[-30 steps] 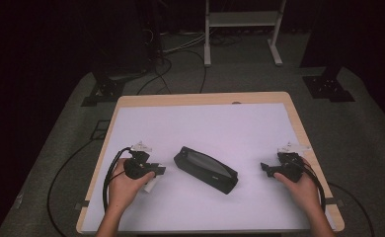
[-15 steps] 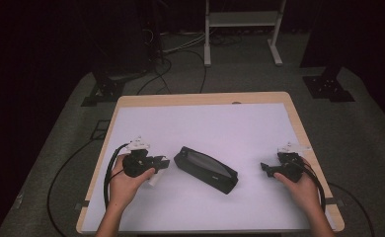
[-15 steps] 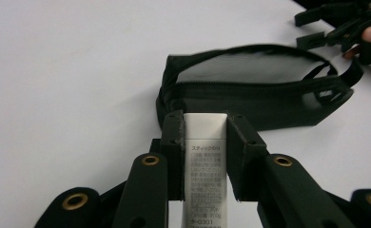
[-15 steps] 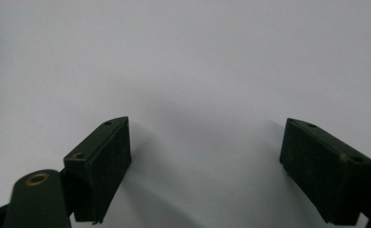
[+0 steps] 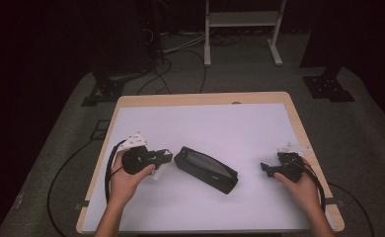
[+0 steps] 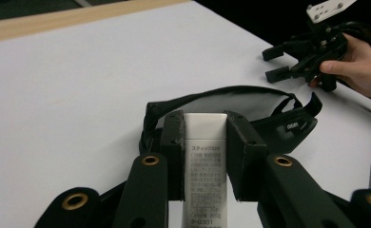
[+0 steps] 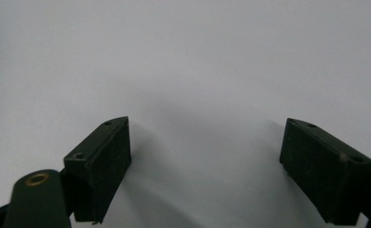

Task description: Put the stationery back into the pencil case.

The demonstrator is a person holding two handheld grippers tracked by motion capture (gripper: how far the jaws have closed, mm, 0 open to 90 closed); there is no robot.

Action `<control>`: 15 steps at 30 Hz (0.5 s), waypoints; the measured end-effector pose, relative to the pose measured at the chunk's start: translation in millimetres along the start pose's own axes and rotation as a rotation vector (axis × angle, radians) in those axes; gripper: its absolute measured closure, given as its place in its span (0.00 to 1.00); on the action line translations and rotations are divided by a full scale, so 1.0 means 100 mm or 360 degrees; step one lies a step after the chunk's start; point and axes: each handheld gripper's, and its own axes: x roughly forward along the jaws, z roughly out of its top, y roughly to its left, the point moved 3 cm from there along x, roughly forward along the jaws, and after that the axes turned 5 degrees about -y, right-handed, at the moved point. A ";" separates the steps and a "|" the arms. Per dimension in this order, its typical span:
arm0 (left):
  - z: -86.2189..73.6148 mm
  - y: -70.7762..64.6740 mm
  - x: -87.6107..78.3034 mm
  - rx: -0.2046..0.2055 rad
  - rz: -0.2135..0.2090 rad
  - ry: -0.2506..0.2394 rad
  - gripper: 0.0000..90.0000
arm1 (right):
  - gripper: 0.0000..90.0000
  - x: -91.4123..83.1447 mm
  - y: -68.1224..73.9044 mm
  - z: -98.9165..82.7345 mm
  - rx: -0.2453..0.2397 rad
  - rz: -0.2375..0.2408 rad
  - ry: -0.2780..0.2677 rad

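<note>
My left claw (image 6: 205,156) was clenched on a white stick tube (image 6: 204,166) printed with small text, its tip right at the open mouth of the black pouch (image 6: 250,111) lying just ahead of the claw on the white counter (image 5: 220,128). My right claw (image 7: 205,166) sat released, jaws wide apart over bare counter, well clear of the pouch on its far side.

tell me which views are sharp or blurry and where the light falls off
High view: table brightly lit, surroundings nearly black. Left gripper view: print on the white tube in the left tongs is legible, the pouch slightly soft. Right gripper view: right tongs soft, tabletop shades darker toward the upper left.
</note>
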 end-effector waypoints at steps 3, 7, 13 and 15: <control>0.02 0.00 0.01 0.0012 -0.0017 -0.0029 0.79 | 0.18 0.00 0.00 0.00 0.0000 0.0000 0.0000; 0.06 0.01 0.03 0.0023 -0.0049 -0.0074 0.79 | 0.18 0.00 0.00 0.00 0.0001 0.0000 0.0001; 0.12 0.00 0.08 0.0050 -0.0104 -0.0142 0.79 | 0.18 0.00 0.00 0.00 0.0000 0.0000 0.0000; 0.13 0.00 0.10 0.0044 -0.0130 -0.0166 0.79 | 0.18 0.00 0.00 0.00 0.0000 0.0000 0.0000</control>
